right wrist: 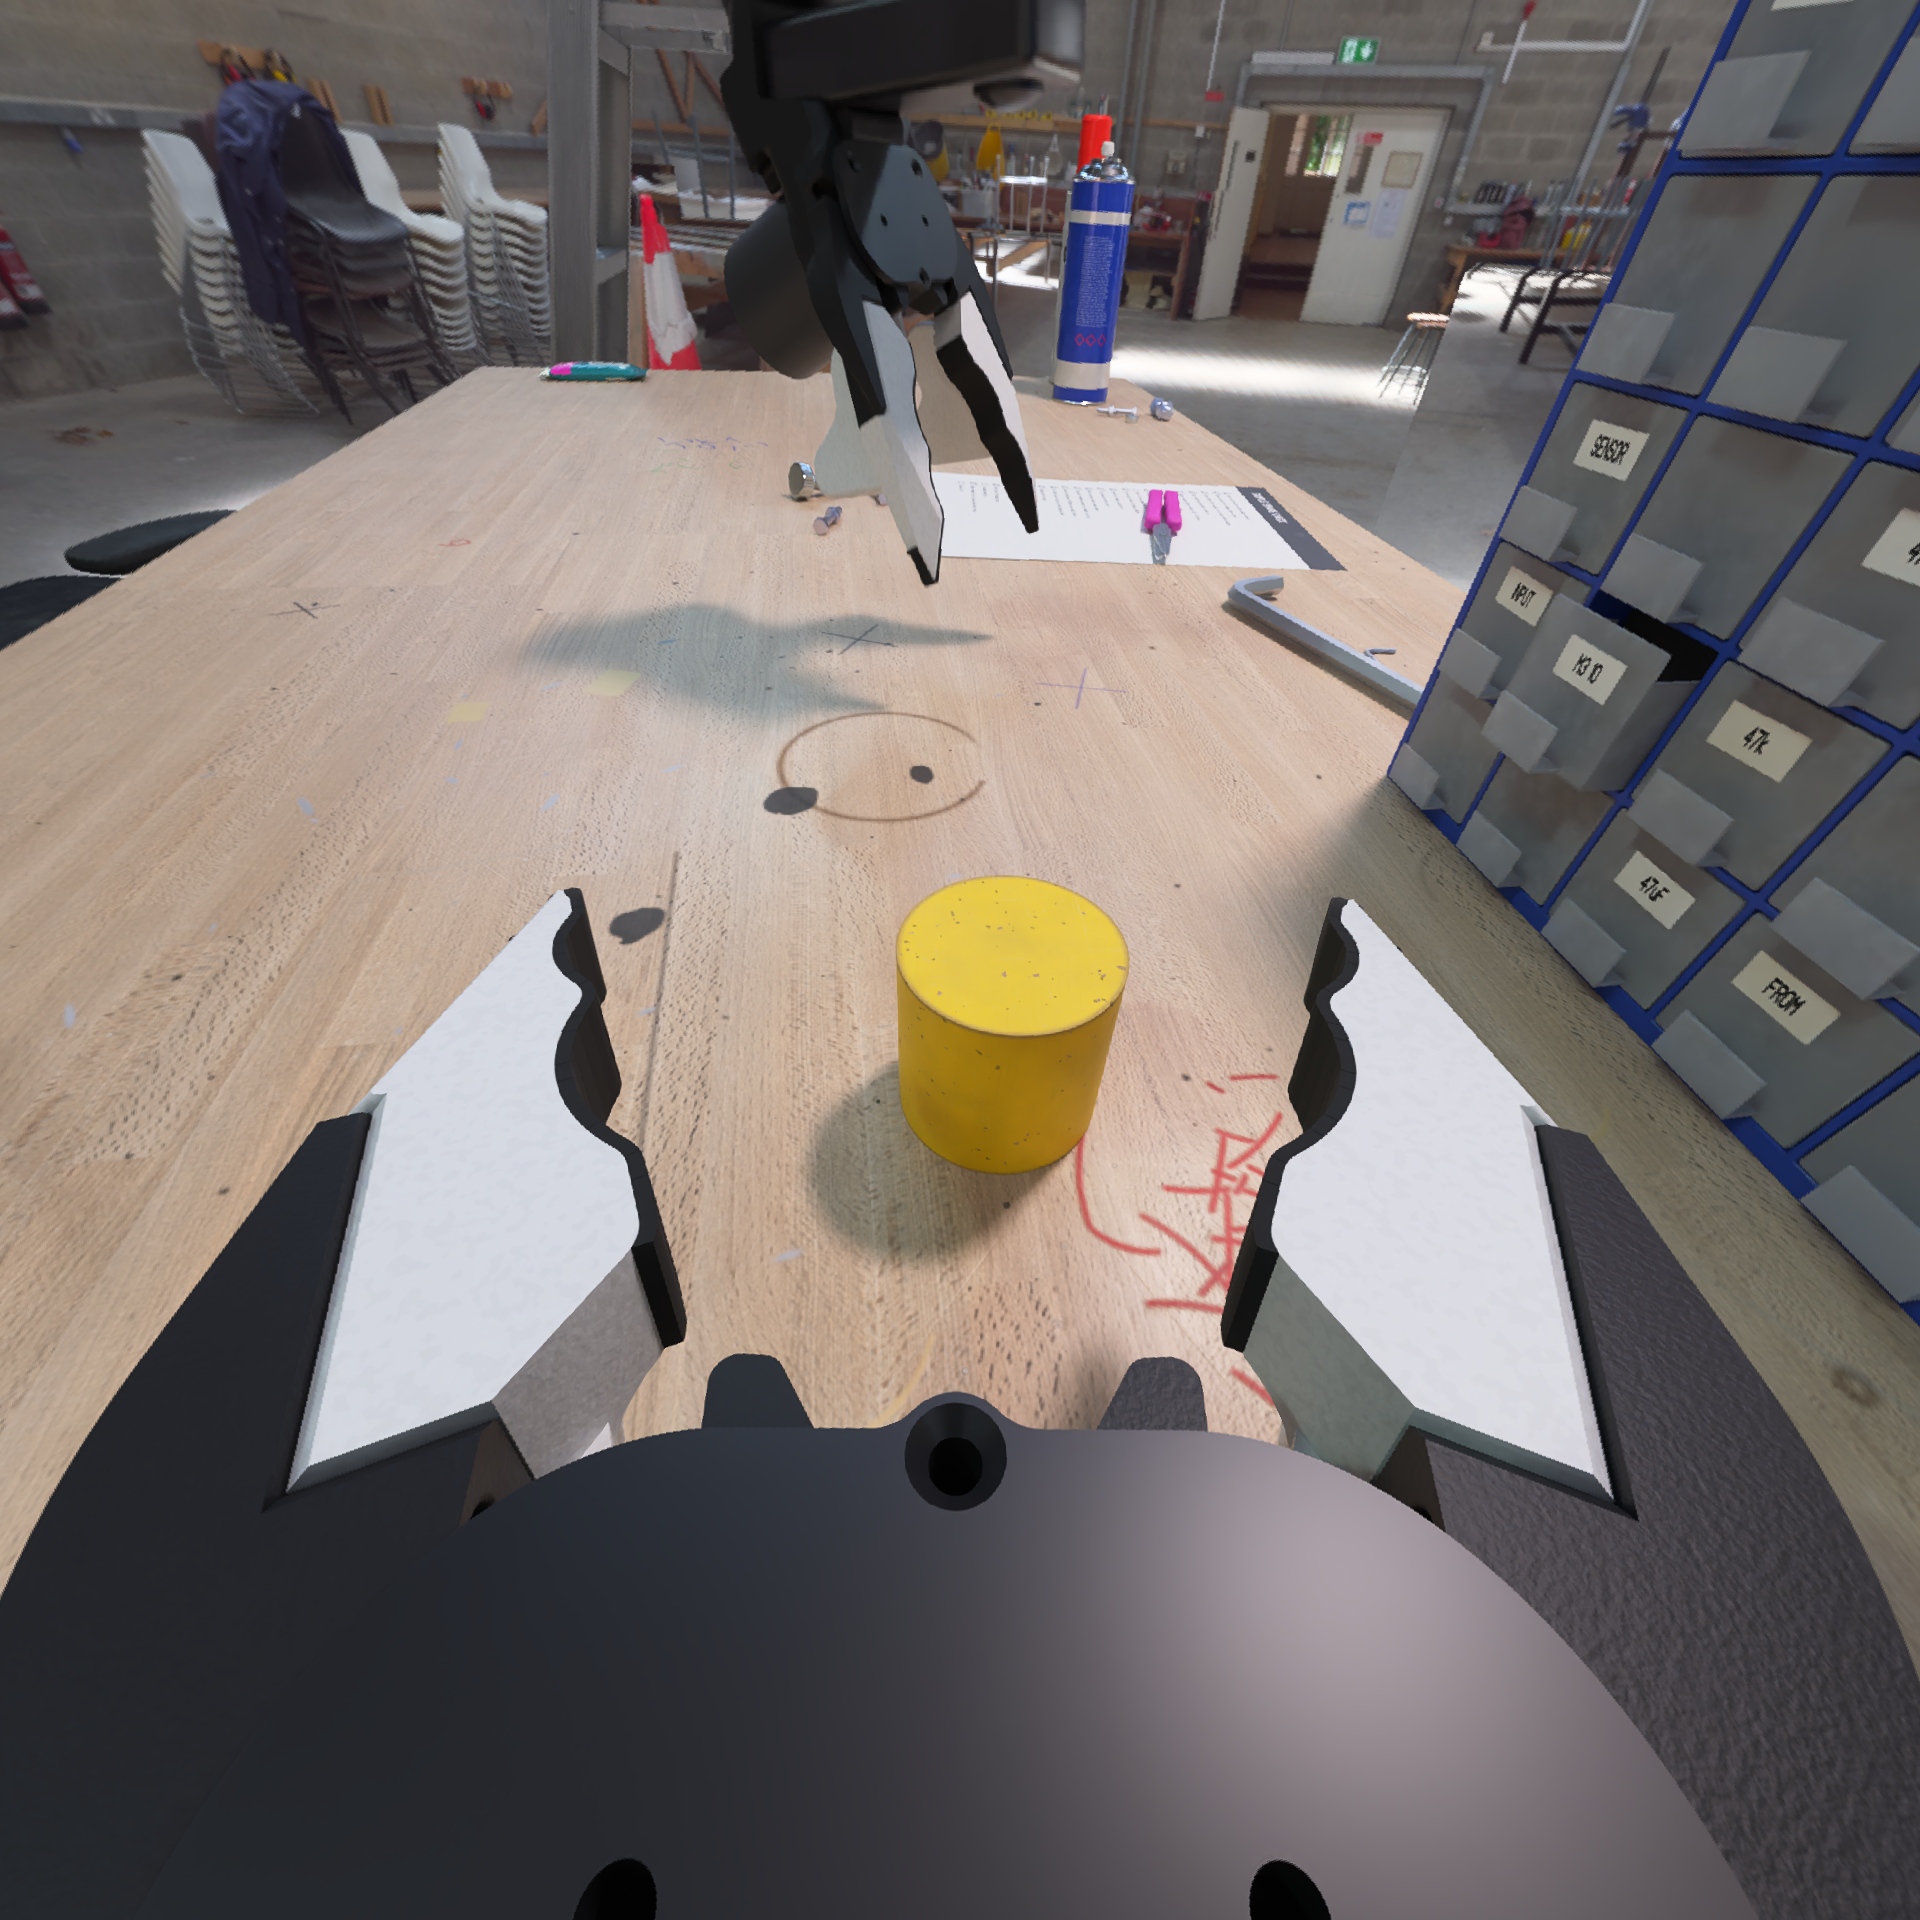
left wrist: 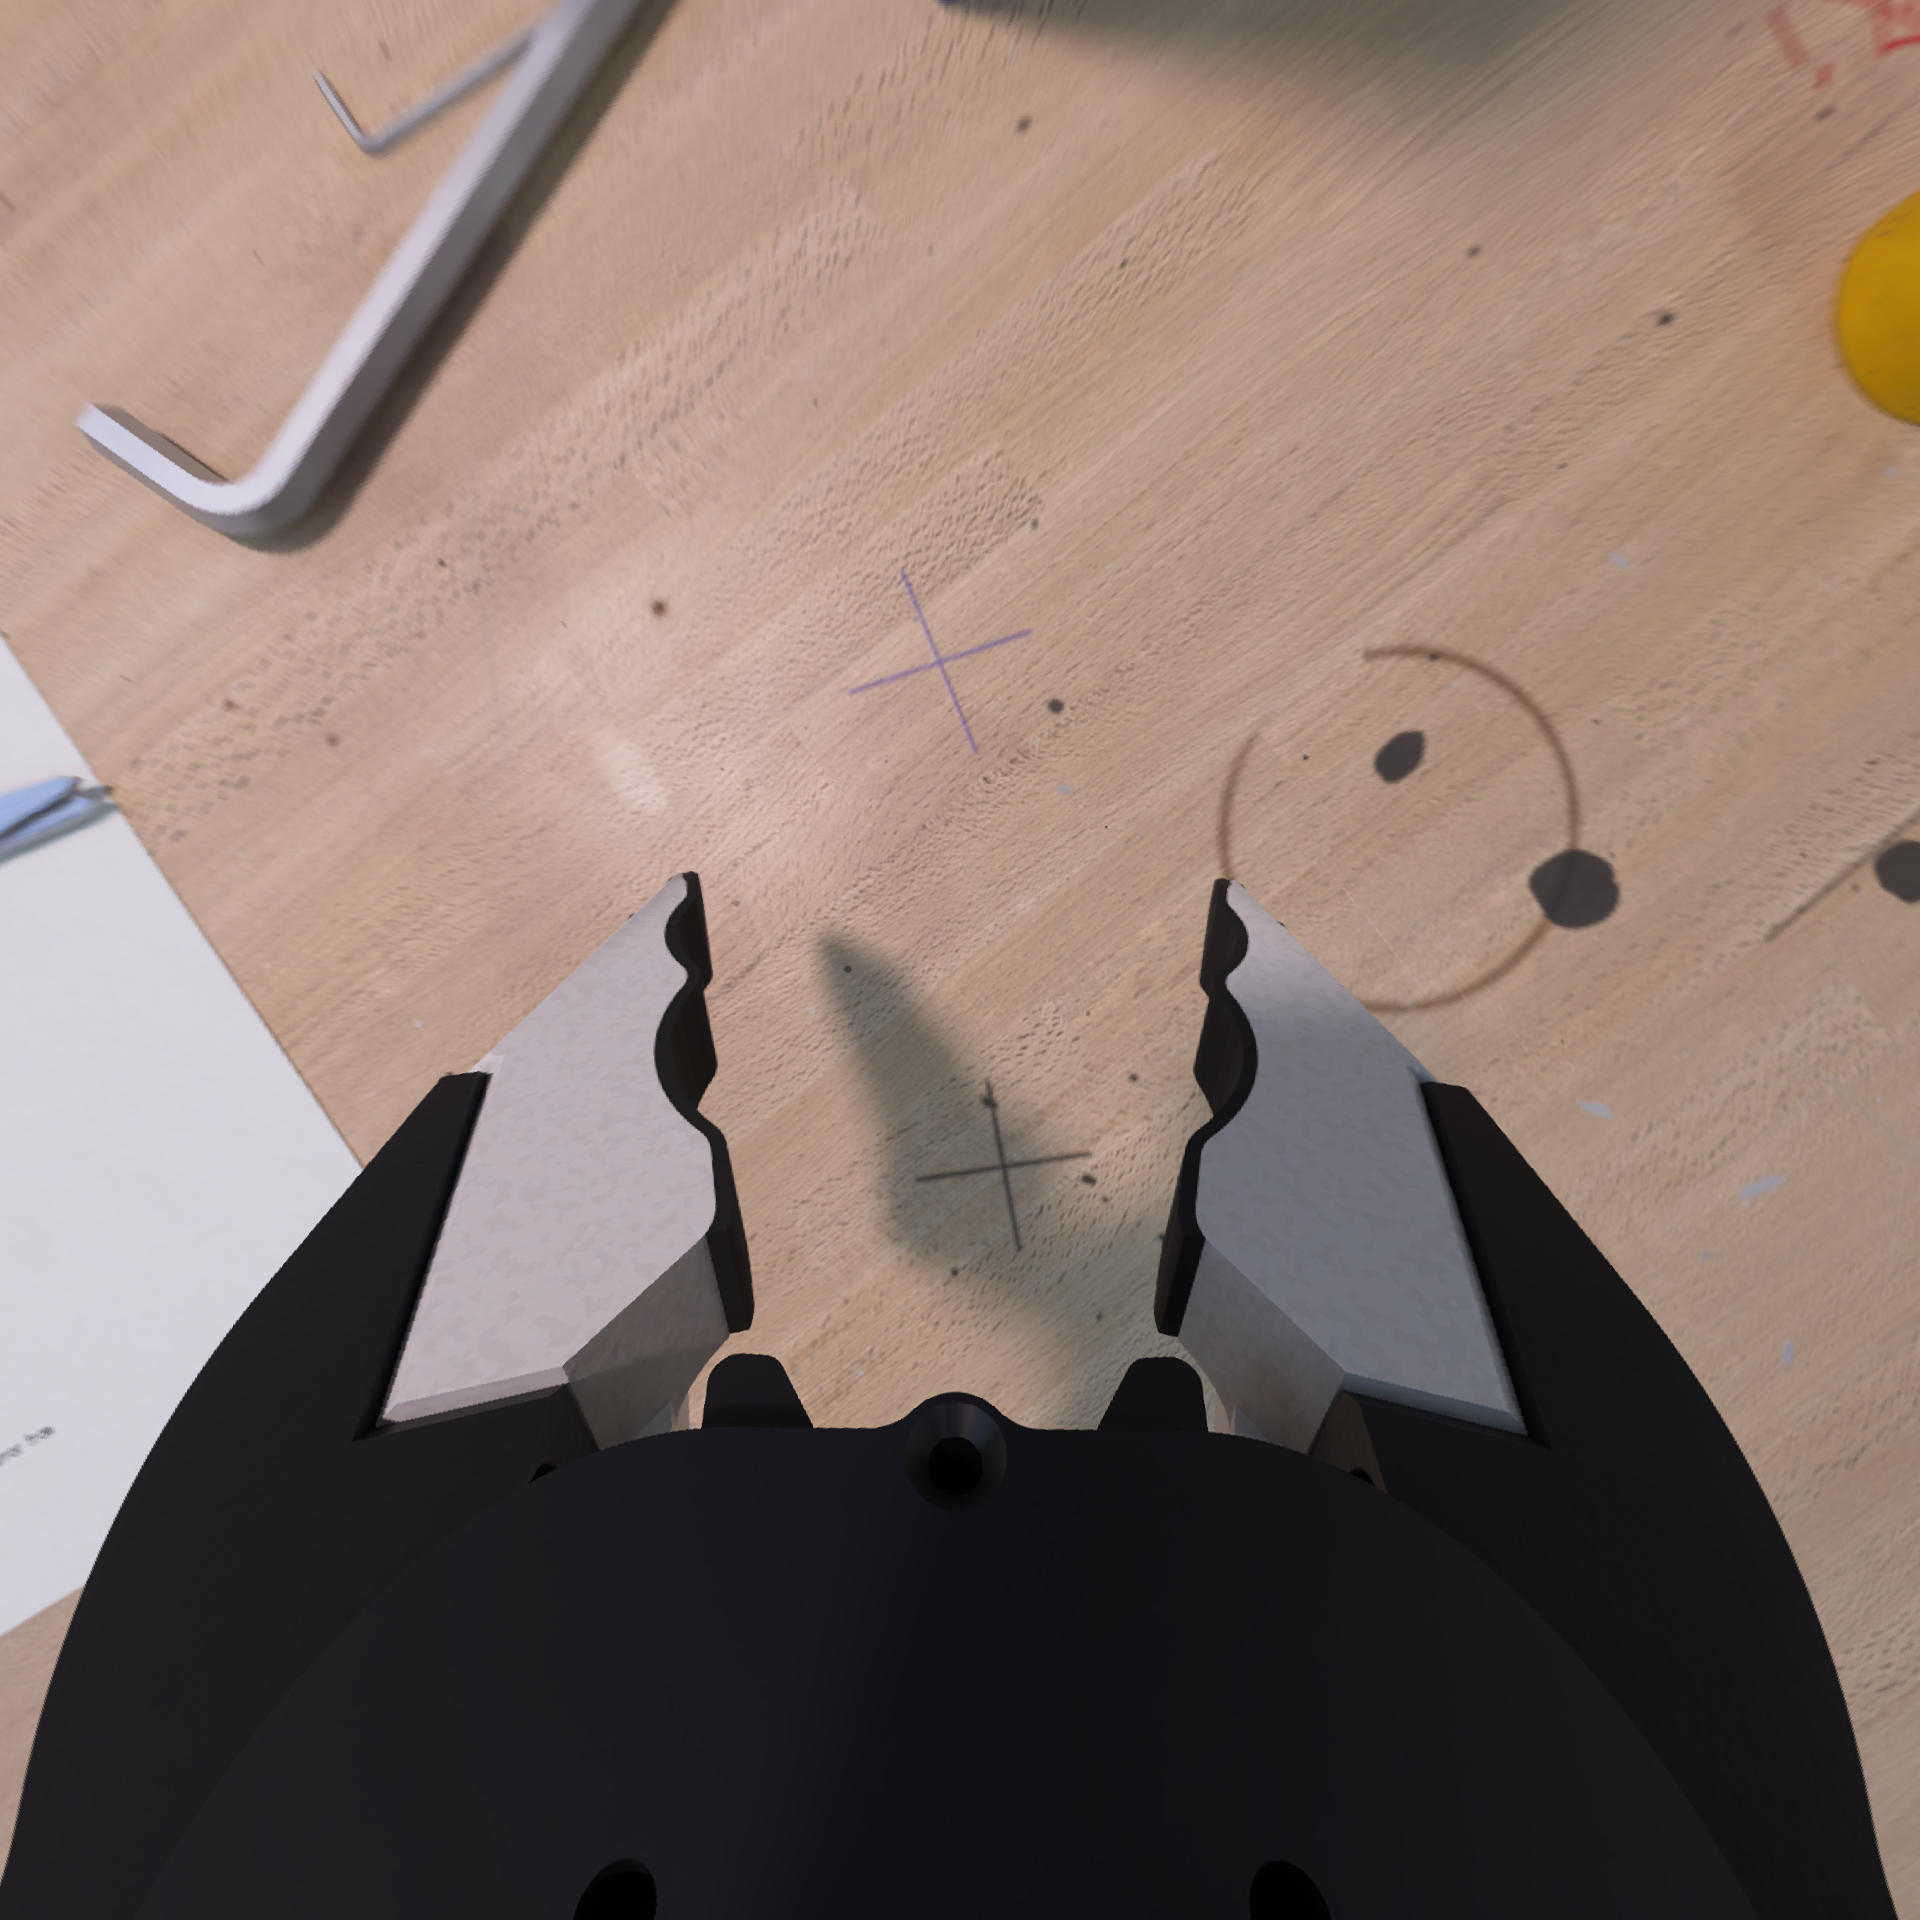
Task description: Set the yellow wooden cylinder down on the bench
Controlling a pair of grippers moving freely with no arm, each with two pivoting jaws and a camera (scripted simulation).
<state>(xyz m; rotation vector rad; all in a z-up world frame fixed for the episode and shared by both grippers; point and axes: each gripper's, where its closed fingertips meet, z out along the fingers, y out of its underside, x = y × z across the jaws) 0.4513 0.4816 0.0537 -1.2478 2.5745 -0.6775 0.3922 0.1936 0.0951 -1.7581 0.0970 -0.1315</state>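
The yellow wooden cylinder (right wrist: 1008, 1023) stands upright on the wooden bench (right wrist: 416, 831), between and just beyond my right gripper's fingertips. My right gripper (right wrist: 956, 904) is open and touches nothing. The cylinder's edge also shows at the far right of the left wrist view (left wrist: 1886, 322). My left gripper (left wrist: 956, 883) is open and empty, looking down at bare bench with pencil crosses. It shows in the right wrist view (right wrist: 977, 545), hovering above the bench farther back.
A large hex key (left wrist: 343, 353) and a small one (left wrist: 416, 114) lie on the bench. A white sheet (right wrist: 1122, 514) carries a pink-handled tool (right wrist: 1162, 516). A blue drawer cabinet (right wrist: 1704, 675) stands at the right. A spray can (right wrist: 1091, 281) and bolts (right wrist: 826, 520) sit at the back.
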